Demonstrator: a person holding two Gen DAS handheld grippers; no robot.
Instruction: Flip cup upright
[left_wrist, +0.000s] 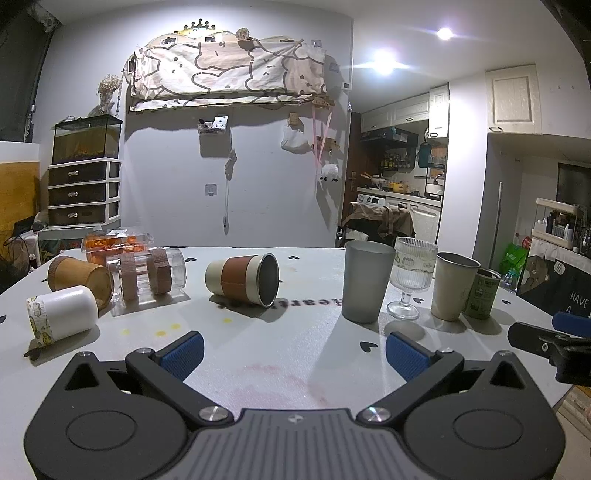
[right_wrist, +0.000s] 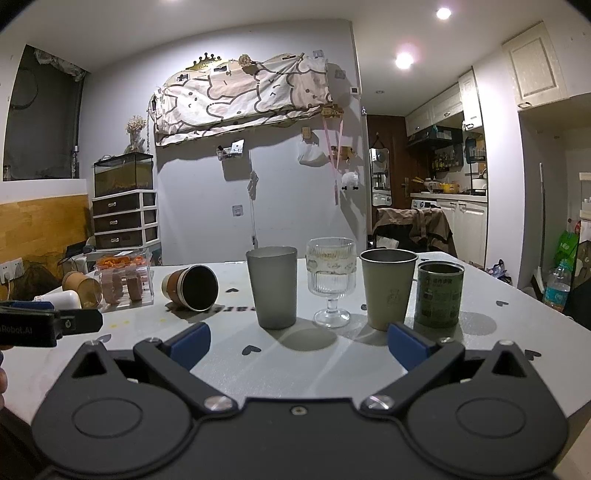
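Where the table's (left_wrist: 295, 362) near-left corner meets the frame edge, a white cup (left_wrist: 62, 314) is partly cut off. Both the left gripper (left_wrist: 293, 352) and right gripper (right_wrist: 299, 345) hover wide open, empty, touching nothing. Mid-table, the brown-banded cup (left_wrist: 243, 278) lies on its side, long axis roughly level, mouth facing right and toward the camera

The cup (left_wrist: 242, 279) is seen lying on its side on the table (left_wrist: 295, 369), left of the table's middle. It is cream-coloured with a wide brown sleeve wrapped around its body, and its inside is dark and metallic. Its open mouth is turned toward the near right, so the round rim and the hollow interior are shown plainly in the right wrist view (right_wrist: 190, 287). Its closed base is pointed to the far left. A dark shadow is cast beneath it on the white surface.
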